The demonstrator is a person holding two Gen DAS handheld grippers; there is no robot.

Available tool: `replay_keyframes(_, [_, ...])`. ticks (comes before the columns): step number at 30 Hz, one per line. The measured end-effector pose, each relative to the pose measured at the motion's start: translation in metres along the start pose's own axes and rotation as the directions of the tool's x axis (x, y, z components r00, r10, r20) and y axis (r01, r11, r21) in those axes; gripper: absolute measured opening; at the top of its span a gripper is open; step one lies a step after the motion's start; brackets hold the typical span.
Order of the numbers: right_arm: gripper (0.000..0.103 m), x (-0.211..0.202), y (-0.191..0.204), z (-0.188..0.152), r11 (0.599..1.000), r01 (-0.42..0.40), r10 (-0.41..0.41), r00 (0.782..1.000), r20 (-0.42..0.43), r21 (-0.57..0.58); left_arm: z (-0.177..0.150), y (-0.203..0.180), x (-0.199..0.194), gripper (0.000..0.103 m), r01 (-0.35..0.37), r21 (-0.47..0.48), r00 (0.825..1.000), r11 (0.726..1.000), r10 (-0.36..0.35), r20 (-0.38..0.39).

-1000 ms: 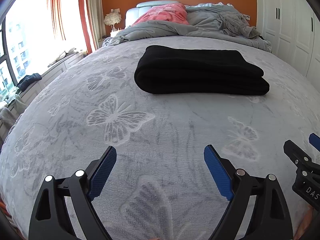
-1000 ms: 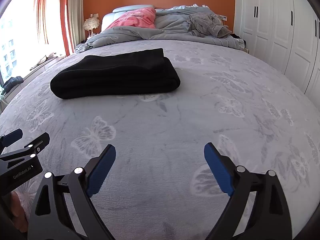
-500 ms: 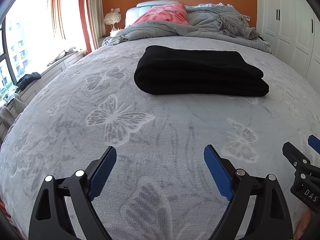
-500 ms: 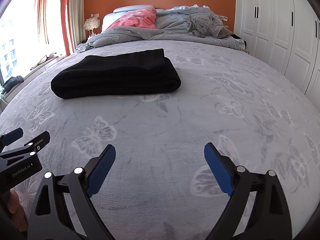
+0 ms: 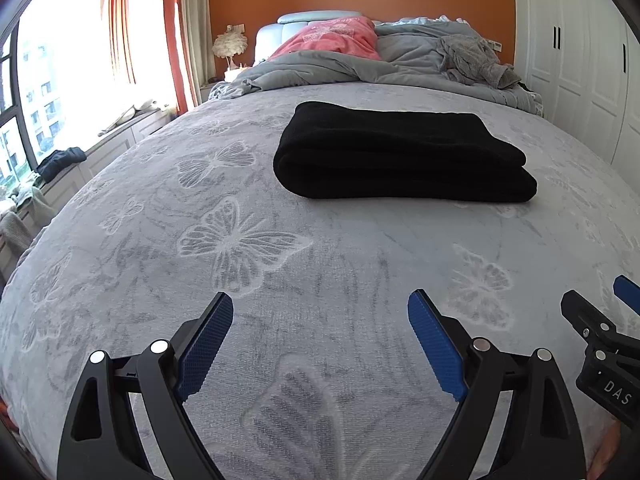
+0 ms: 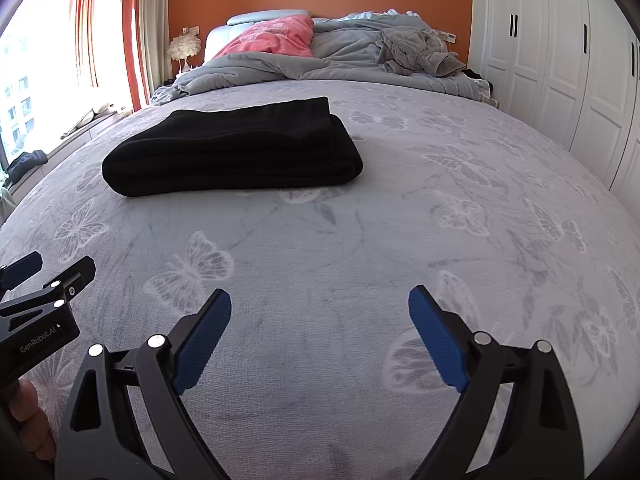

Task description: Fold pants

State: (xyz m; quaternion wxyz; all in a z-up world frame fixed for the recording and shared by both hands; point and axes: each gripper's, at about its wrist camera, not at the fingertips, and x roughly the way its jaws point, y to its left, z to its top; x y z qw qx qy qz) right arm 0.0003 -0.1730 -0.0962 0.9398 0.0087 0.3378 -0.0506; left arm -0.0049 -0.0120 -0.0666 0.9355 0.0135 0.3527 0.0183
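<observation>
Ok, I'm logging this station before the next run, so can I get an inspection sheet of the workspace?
Surface: bed cover, grey with a butterfly pattern, lying flat.
Job's things: black pants, folded into a compact stack on the cover, nothing touching them.
Clutter: rumpled grey duvet, pink pillow and a bunched grey garment at the headboard end.
Grippers: left gripper open, empty; right gripper open, empty; both short of the pants.
Cables: nothing seen.
Surroundings: orange wall, white wardrobes, window with orange curtains.
</observation>
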Motion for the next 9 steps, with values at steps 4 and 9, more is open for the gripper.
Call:
replay_keyframes(4, [0.089,0.0008,-0.0011,0.0009,1.000,-0.001,0.001,1.000,0.001,-0.007,0.0012,-0.0012,0.0023,0.087,-0.005,0.007,1.000,1.000,0.005,-0.014])
replay_keyframes(9, [0.091,0.0008,-0.0015,0.0012,1.000,-0.001,0.001,1.000,0.005,-0.008,0.0011,0.0003,0.0052,0.086,-0.012,-0.007,1.000,1.000,0.012,-0.026])
